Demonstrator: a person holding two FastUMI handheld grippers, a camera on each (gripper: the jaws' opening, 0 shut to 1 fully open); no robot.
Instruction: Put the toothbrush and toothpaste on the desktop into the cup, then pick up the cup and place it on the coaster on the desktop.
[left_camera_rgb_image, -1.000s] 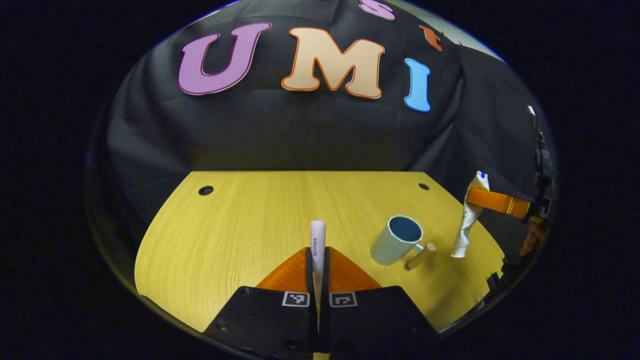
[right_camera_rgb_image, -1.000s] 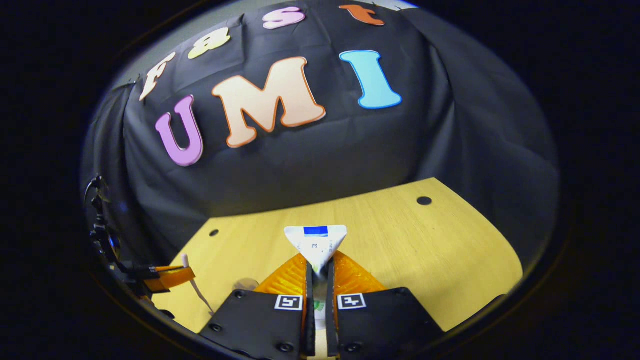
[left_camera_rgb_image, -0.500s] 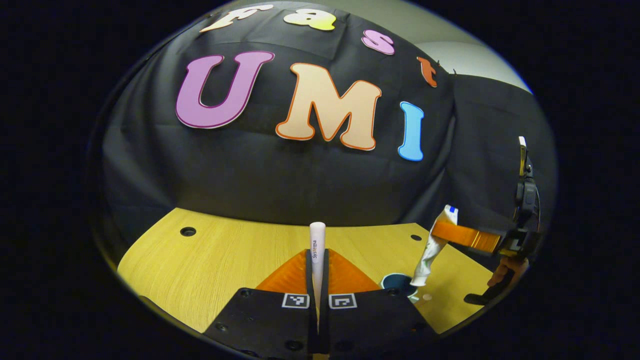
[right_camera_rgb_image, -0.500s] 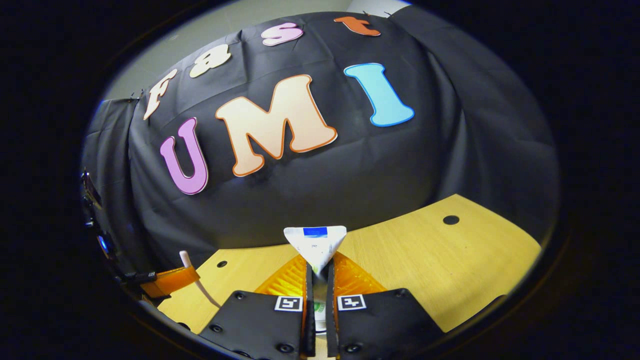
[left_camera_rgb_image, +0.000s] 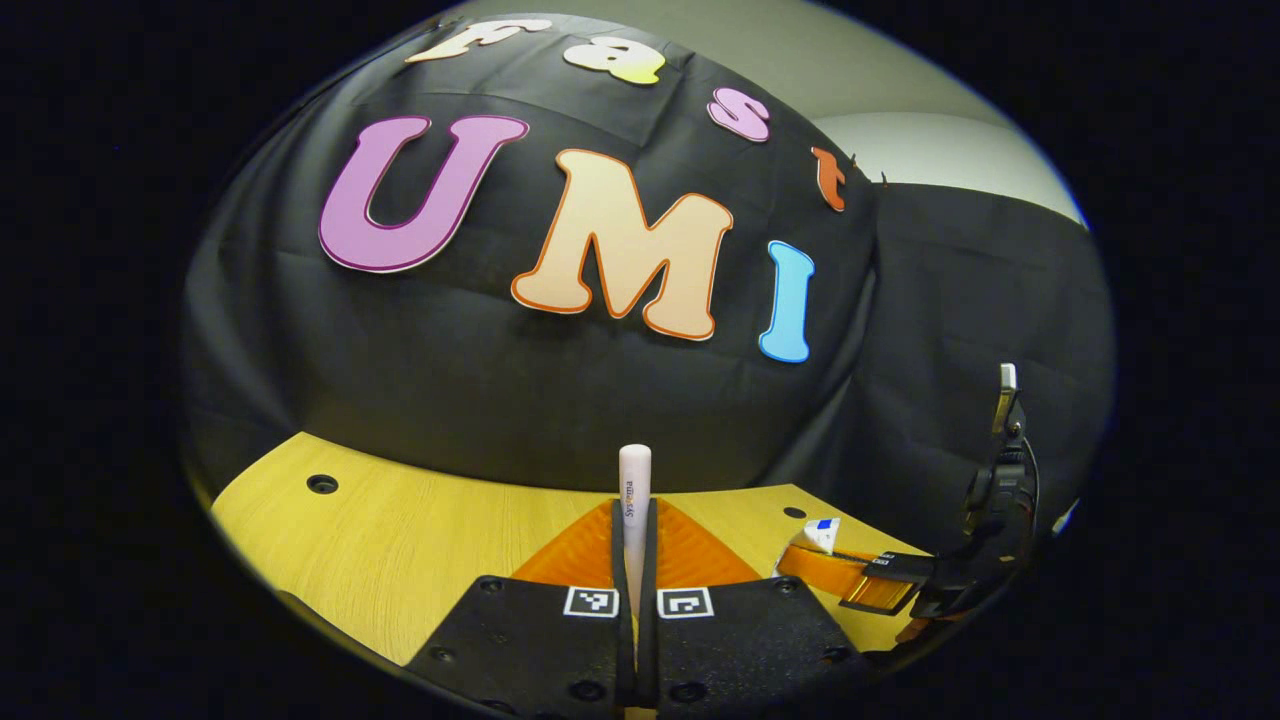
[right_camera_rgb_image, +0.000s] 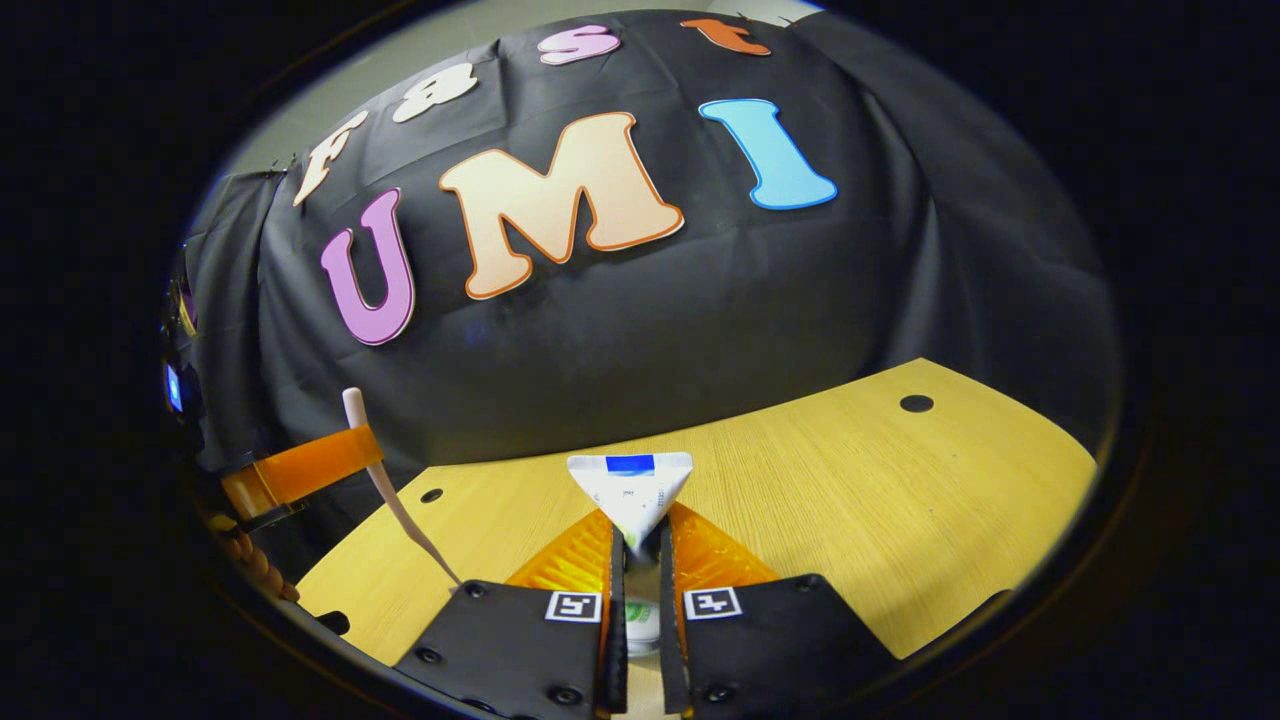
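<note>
My left gripper (left_camera_rgb_image: 635, 515) is shut on a white toothbrush (left_camera_rgb_image: 634, 490) whose handle end sticks up between the orange fingers. In the right gripper view that same gripper (right_camera_rgb_image: 310, 465) shows at the left, holding the toothbrush (right_camera_rgb_image: 385, 490) upright above the yellow desktop (right_camera_rgb_image: 850, 500). My right gripper (right_camera_rgb_image: 640, 535) is shut on a white toothpaste tube (right_camera_rgb_image: 631, 488), its flat crimped end with a blue mark pointing forward. The left gripper view has the right gripper (left_camera_rgb_image: 840, 570) low at the right, with the tube's end (left_camera_rgb_image: 822, 536) just above its orange finger.
The yellow wooden desktop (left_camera_rgb_image: 400, 540) has small round holes near its far corners (left_camera_rgb_image: 322, 484) (right_camera_rgb_image: 915, 403). Black cloth walls close it in at the back and sides. A hand (right_camera_rgb_image: 250, 560) holds the left gripper at the left edge of the right gripper view.
The left gripper's view tilted up, so the cup and coaster dropped out of sight. The right gripper with the tube sank lower at that view's right. The toothbrush rose in the right gripper view.
</note>
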